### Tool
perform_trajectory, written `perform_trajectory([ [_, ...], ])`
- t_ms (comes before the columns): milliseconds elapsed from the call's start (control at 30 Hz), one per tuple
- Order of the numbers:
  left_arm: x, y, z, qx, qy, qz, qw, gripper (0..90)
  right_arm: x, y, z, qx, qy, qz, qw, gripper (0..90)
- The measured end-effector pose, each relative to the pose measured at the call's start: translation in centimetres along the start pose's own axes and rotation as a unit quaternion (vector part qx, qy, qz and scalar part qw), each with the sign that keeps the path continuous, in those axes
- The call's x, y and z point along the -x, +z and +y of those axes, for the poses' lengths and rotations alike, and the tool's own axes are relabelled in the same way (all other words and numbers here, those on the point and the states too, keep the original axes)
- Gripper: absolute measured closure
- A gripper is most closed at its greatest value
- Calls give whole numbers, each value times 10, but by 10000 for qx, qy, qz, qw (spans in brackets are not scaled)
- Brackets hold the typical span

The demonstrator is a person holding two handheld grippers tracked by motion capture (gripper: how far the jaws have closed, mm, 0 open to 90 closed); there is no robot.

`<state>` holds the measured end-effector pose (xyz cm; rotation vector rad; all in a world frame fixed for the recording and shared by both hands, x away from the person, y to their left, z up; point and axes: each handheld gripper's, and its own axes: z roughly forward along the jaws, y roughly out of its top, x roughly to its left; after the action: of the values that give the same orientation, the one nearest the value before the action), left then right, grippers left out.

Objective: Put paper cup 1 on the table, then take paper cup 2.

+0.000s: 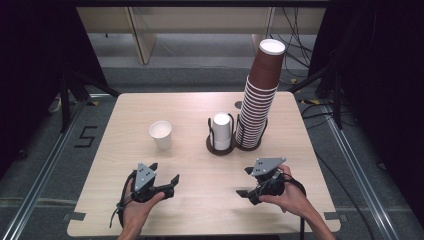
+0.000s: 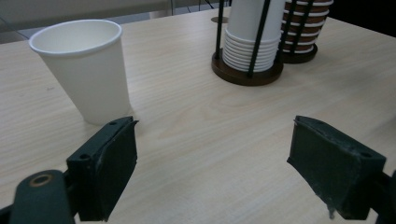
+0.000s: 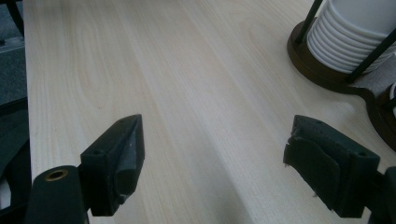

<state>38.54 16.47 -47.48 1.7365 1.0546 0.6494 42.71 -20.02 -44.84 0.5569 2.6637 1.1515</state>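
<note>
A single white paper cup (image 1: 161,134) stands upright on the wooden table (image 1: 150,107), left of centre; in the left gripper view the white cup (image 2: 86,67) is just beyond my left jaw. My left gripper (image 1: 164,173) is held near the table's front, open and empty, a short way in front of the cup. A short stack of white cups (image 1: 222,131) sits upside down in a dark wire holder (image 2: 247,72). A tall leaning stack of brown cups (image 1: 259,97) stands in the holder beside it. My right gripper (image 1: 245,181) hangs open and empty at the front right.
The twin holder's round brown bases (image 3: 322,70) sit right of the table's centre. Bare tabletop (image 3: 187,93) lies ahead of the right jaws. Beyond the table's far edge are cables (image 1: 300,60) on the floor and dark curtains at both sides.
</note>
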Motion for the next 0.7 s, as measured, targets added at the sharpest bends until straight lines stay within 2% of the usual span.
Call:
perform_trajectory([
  [100, 9, -2, -4, 3, 22, -97, 10000, 148, 0, -1, -1, -15, 31, 14, 10000, 197],
  [200, 17, -4, -9, 1, 173, -185, 9997, 148, 1, -3, -1, -6, -6, -51, 10000, 197],
  [233, 20, -5, -11, -43, 185, -207, 9996, 147, 1, -3, -2, -25, 105, -21, 9999, 196],
  [367, 28, -9, -16, -82, 269, -308, 9991, 147, 2, -5, -3, 13, 121, -33, 9999, 195],
  [400, 30, -9, -18, -63, 266, -323, 9991, 147, 3, -5, -3, 8, 44, -54, 10000, 195],
  [533, 36, -12, -23, -10, 236, -405, 9989, 147, 5, -8, -5, 14, 174, -99, 9998, 193],
  [633, 38, -14, -26, -45, 351, -440, 9984, 147, 6, -10, -5, 77, 164, -132, 9997, 188],
  [700, 38, -14, -27, -44, 346, -472, 9983, 147, 5, -12, -5, 105, 322, -170, 9993, 188],
])
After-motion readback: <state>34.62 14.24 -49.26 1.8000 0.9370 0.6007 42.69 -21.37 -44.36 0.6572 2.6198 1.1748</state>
